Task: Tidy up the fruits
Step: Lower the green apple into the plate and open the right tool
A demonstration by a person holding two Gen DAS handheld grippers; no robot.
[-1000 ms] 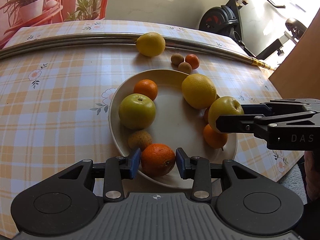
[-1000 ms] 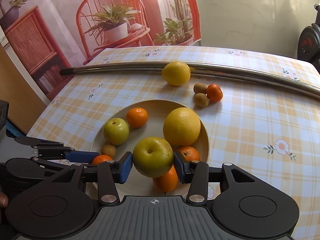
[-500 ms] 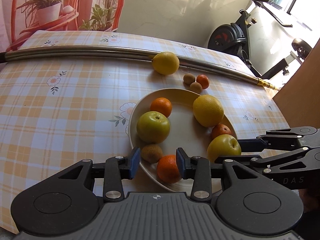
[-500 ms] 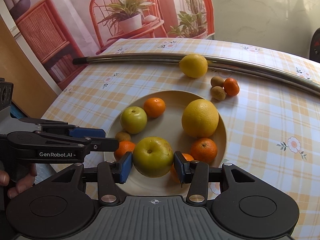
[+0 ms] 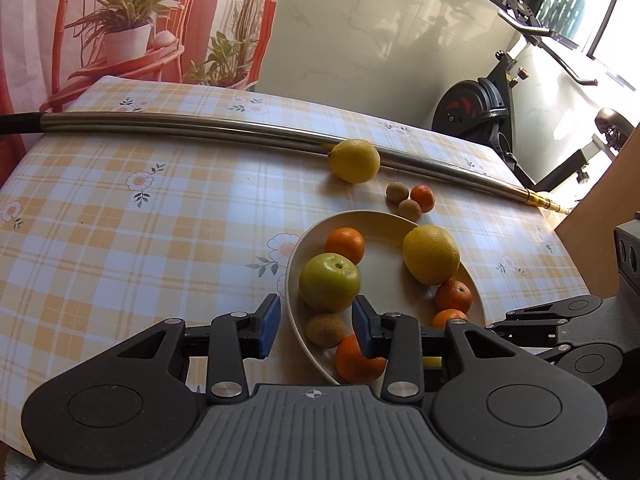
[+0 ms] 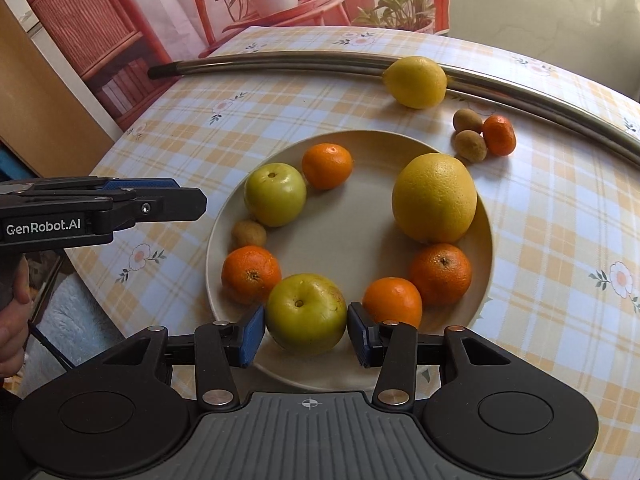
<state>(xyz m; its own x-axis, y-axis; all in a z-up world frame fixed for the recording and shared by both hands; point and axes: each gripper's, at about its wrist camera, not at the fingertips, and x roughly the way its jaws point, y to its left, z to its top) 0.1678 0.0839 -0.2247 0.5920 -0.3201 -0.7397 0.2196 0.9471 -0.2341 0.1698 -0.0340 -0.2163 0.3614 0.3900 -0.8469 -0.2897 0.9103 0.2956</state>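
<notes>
The right tool has its two blue pads pressed on both sides of a green apple, so it is clamped on this fruit. The apple is at the near edge of the beige plate; I cannot tell if it rests on the plate or is a little above it. Just beside the apple, on its left, is an orange, and on its right two more oranges lie touching each other. Farther on the plate there is a big yellow citrus fruit, a second green apple, one more orange touching it, and a small brown fruit.

The left tool has its pads apart with nothing between them. It hangs above the left rim of the plate, and the fruits seen between its pads lie lower, on the plate. In the right wrist view this tool comes in from the left, beside the plate, and a hand holds its grip.

On the worktop, behind the plate, a lemon lies against a long metal pipe. Near it two small brown fruits and a small orange form a tight group, off the plate.
</notes>
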